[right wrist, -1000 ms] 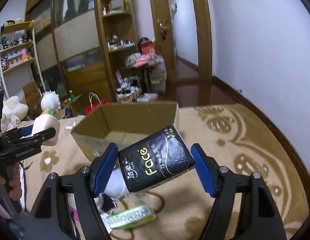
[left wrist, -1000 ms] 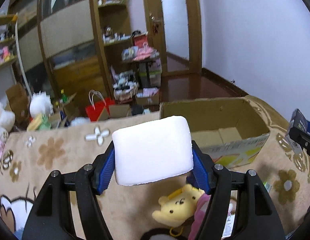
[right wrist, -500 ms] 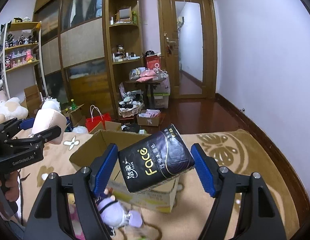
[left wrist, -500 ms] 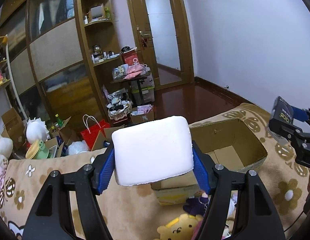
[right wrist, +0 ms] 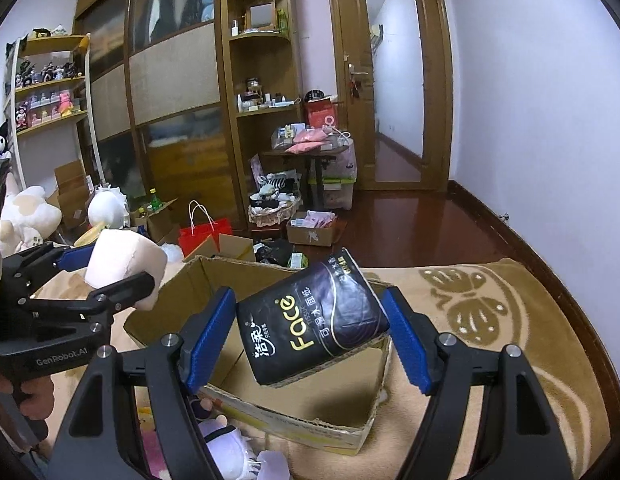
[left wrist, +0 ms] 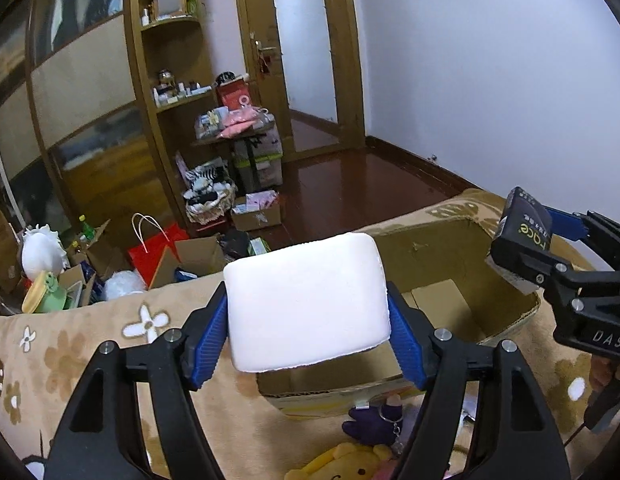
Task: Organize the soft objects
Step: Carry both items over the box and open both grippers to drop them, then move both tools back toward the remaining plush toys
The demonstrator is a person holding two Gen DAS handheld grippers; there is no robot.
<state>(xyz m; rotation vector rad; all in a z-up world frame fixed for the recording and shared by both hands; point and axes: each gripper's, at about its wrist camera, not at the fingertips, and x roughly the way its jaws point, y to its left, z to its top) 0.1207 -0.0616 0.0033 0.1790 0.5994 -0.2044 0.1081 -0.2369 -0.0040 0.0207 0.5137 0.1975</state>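
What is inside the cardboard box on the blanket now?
The cardboard box shows only its bare bottom flaps; no item is visible inside. The white foam block and the black tissue pack cover part of the inside, so those parts stay unseen.

Both grippers carried forward over cardboard box (right wrist: 270,396); left gripper (left wrist: 308,334) jaws just eased wider around white sponge (left wrist: 306,304)

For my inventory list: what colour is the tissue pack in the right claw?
Black with gold lettering; the tissue pack shows best in the right wrist view.

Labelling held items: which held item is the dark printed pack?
The black tissue pack in the right hand-held gripper; the left hand-held gripper holds a plain white foam block.
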